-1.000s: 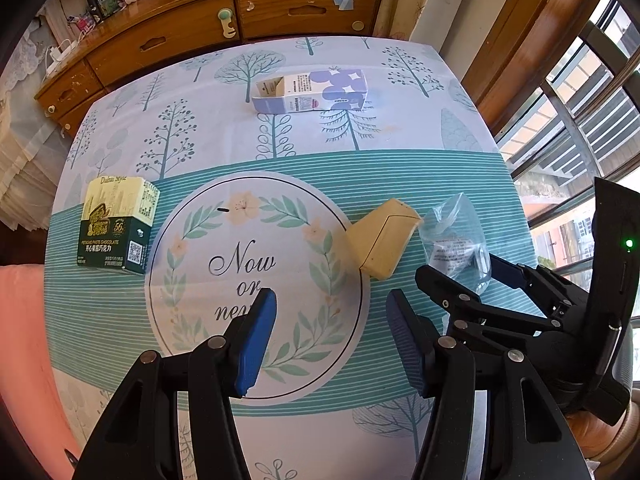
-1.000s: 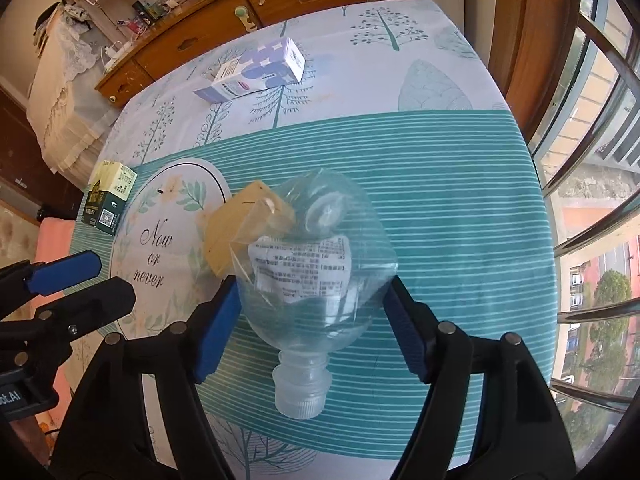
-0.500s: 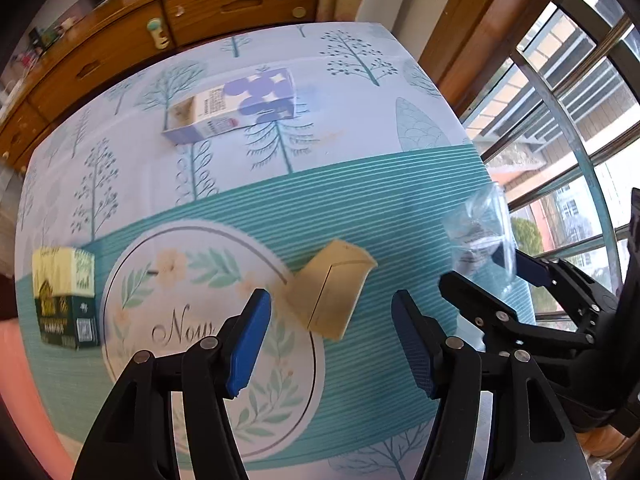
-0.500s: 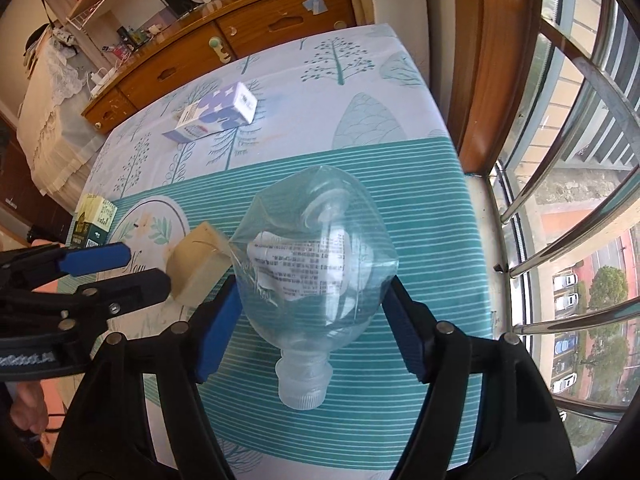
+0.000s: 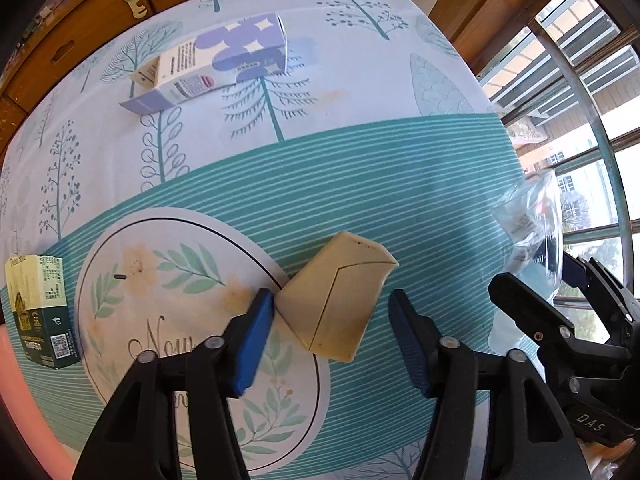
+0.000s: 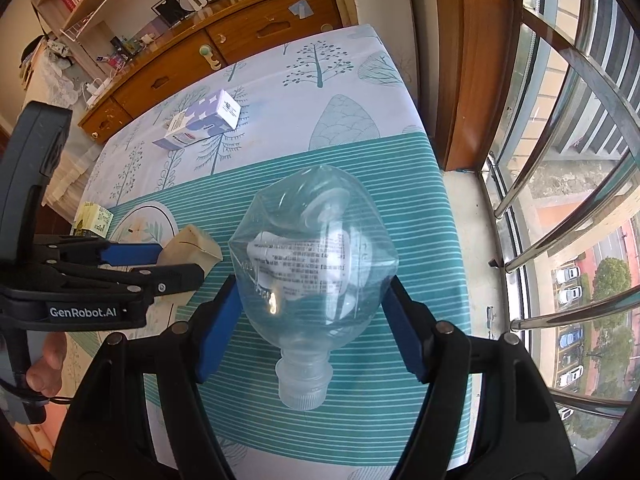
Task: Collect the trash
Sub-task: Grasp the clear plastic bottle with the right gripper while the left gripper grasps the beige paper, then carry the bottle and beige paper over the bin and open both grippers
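Observation:
My right gripper (image 6: 310, 328) is shut on a clear plastic bottle (image 6: 314, 256), cap toward the camera, held above the table; the bottle shows at the right of the left wrist view (image 5: 532, 220). My left gripper (image 5: 330, 340) is open, its jaws on either side of a beige folded carton (image 5: 336, 296) lying on the tablecloth; the left pad touches or nearly touches it. The carton shows in the right wrist view (image 6: 192, 246) beside the left gripper (image 6: 168, 262). A purple-and-white box (image 5: 220, 60) lies at the far side. A green-and-cream box (image 5: 38, 312) lies at the left.
The table (image 5: 400, 184) has a teal striped cloth with tree prints. A wooden dresser (image 6: 224, 52) stands behind it. A window with metal bars (image 6: 560, 160) runs along the right edge. The right gripper's body (image 5: 580, 340) sits close to the right of my left one.
My left gripper has moved forward and right, so the beige carton now lies between its open jaws. My right gripper has lifted the bottle and drifted right, toward the window.

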A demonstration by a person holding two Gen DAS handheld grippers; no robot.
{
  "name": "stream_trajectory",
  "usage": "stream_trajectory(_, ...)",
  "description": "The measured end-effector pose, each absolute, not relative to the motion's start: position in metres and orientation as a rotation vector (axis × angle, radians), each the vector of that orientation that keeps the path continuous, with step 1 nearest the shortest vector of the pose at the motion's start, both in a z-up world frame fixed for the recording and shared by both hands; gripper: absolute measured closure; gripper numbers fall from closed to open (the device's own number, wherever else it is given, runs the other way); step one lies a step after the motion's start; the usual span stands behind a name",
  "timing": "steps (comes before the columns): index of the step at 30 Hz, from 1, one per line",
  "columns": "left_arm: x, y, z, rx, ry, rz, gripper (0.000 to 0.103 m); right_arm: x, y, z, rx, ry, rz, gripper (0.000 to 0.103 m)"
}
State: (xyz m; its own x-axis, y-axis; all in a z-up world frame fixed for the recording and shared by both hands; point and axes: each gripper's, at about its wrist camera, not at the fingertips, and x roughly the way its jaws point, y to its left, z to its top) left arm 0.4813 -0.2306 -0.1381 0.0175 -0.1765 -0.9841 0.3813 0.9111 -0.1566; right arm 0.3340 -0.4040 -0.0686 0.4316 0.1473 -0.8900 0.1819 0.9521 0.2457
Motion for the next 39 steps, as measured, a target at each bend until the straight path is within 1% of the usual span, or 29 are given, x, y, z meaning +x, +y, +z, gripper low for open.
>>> stream_trajectory(1, 0.481, -0.231, -0.139, 0.170, 1.488, -0.432, 0.053, 0.334, -0.404, -0.069, 0.327, 1.129, -0.021, 0.036)
stream_trajectory(10, 0.465, -0.217, -0.134, 0.156, 1.432, -0.393, 0.054, 0.325, -0.400, -0.065, 0.317, 1.123, -0.003, 0.036)
stream_trajectory(20, 0.415, -0.188, -0.100, 0.092, 1.386, -0.371, 0.054, 0.298, -0.372, -0.051, 0.280, 1.120, 0.046, 0.036)
stream_trajectory(27, 0.357, -0.142, -0.066, 0.052, 1.335, -0.361, 0.054, 0.264, -0.332, -0.036, 0.245, 1.108, 0.091, 0.036)
stream_trajectory(32, 0.310, -0.106, -0.048, 0.029, 1.297, -0.371, 0.054, 0.224, -0.294, -0.020, 0.224, 1.087, 0.093, 0.037)
stream_trajectory(39, 0.225, -0.052, -0.028, 0.024, 1.265, -0.407, 0.054, 0.138, -0.225, 0.014, 0.217, 1.031, 0.076, 0.037)
